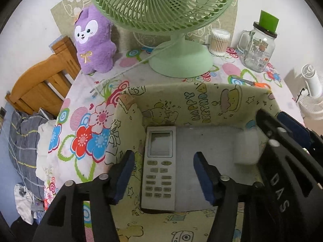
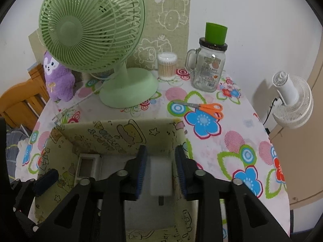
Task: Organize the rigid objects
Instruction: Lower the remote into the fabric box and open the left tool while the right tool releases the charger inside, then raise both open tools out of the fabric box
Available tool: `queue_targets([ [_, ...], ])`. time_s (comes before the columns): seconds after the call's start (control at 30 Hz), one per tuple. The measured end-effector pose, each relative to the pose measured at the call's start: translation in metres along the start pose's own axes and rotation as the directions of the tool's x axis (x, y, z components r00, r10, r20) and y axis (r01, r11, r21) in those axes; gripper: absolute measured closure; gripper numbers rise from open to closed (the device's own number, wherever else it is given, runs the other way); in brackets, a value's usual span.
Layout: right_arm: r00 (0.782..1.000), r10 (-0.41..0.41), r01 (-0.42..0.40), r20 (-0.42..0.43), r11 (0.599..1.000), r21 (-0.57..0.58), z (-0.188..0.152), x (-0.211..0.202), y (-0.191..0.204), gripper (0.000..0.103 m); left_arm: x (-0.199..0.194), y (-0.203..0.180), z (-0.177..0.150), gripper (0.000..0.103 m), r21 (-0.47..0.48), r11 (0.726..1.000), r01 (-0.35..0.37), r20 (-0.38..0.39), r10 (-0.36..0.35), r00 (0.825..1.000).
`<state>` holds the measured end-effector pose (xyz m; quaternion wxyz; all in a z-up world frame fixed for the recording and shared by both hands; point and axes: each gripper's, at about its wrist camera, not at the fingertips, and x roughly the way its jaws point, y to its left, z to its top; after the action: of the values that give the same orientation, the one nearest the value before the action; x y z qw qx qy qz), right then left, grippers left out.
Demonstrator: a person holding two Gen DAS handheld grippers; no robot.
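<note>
Both tongs hang inside the box [image 1: 201, 104] on the counter [image 2: 222, 137]: the left tongs [image 1: 163, 176] are spread, pads clear of the one remote [image 1: 159, 167] lying between them on the box floor. The right tongs [image 2: 160, 172] are slightly parted around one white block [image 2: 160, 176] without pinching it. Behind stand one green fan [image 2: 94, 32], one jar [image 2: 208, 68] and one pair of scissors [image 2: 201, 107].
</note>
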<state>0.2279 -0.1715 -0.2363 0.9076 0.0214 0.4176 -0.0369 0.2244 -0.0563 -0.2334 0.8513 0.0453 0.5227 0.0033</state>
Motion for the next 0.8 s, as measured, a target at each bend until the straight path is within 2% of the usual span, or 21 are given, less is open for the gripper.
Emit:
queue_targets([
  [0.1,0.999,0.042,-0.042,-0.004,0.999,0.019,0.002,-0.004,-0.002,0.053,-0.007,0.001,0.001,0.029,-0.009,1.000,0.020,0.015,-0.020,1.000],
  [0.13,0.999,0.050,-0.050,-0.003,0.998,0.025,0.003,-0.005,-0.002,0.047,-0.010,0.000,0.001,0.021,-0.008,1.000,0.017,0.020,-0.017,1.000],
  [0.17,0.999,0.048,-0.048,-0.001,0.998,0.027,0.003,-0.008,-0.002,0.034,-0.014,0.000,0.001,0.018,-0.004,1.000,0.011,0.032,-0.011,0.999],
  [0.23,0.999,0.002,-0.003,0.036,0.999,0.037,0.002,-0.017,-0.002,0.023,-0.021,-0.001,0.000,0.015,0.002,1.000,0.007,0.055,-0.007,0.998],
  [0.27,0.998,-0.013,0.011,0.063,0.999,0.041,0.002,-0.023,-0.003,0.021,-0.025,-0.001,0.000,0.013,0.003,1.000,0.003,0.065,-0.003,0.998],
  [0.33,0.998,-0.006,0.004,0.063,0.999,0.038,0.003,-0.026,-0.004,0.020,-0.031,-0.002,-0.001,0.010,0.005,1.000,-0.001,0.078,0.000,0.997],
  [0.5,0.999,0.001,-0.003,0.045,0.999,0.052,0.002,-0.036,-0.008,0.017,-0.042,-0.002,-0.004,0.010,0.012,1.000,-0.001,0.089,0.000,0.996],
  [0.8,0.998,0.004,-0.007,0.065,0.998,0.055,-0.004,-0.067,-0.011,0.016,-0.070,-0.003,-0.014,0.009,0.014,1.000,0.004,0.115,-0.006,0.993],
])
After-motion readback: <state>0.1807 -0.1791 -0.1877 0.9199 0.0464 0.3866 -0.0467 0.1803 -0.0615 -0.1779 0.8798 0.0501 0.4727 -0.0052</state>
